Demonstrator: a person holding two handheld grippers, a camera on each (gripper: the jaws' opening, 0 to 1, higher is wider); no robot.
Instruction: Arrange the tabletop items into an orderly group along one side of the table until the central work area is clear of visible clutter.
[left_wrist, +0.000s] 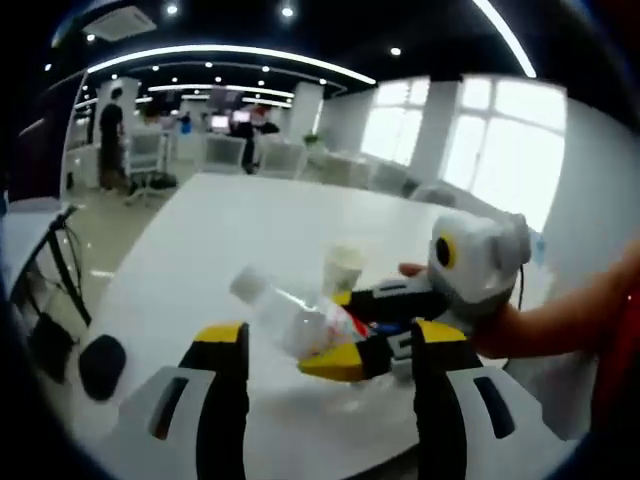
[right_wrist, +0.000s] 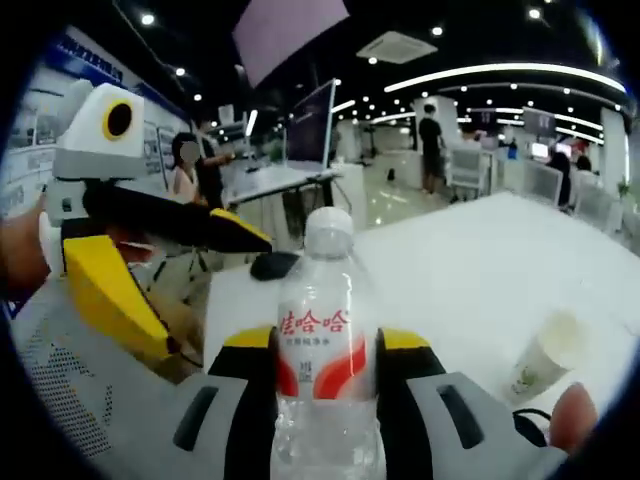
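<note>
The white table (left_wrist: 250, 230) runs long and pale away from both cameras, most of its surface bare, and the loose things sit bunched at its near end. The largest of them is the clear water bottle (right_wrist: 322, 340) with a white cap and red-and-white label. In the right gripper view it stands between the jaws of the right gripper (right_wrist: 325, 345), which press in on both sides of the label, so this gripper has it clamped, with the bottle's long axis running up along the jaws. In the left gripper view the same bottle (left_wrist: 290, 310) lies slantwise, cap toward the view's upper left, held by the other tool entering from the right. The left gripper (left_wrist: 330, 350) has its jaws spread wide with nothing between them, just short of the bottle. Smaller is a paper cup (right_wrist: 545, 365), near the bottle, with a dark mouse-like object (left_wrist: 102, 365) lying apart by the table's edge. The right hand is the one placed to carry the bottle to the side; the left is free for the cup.
</note>
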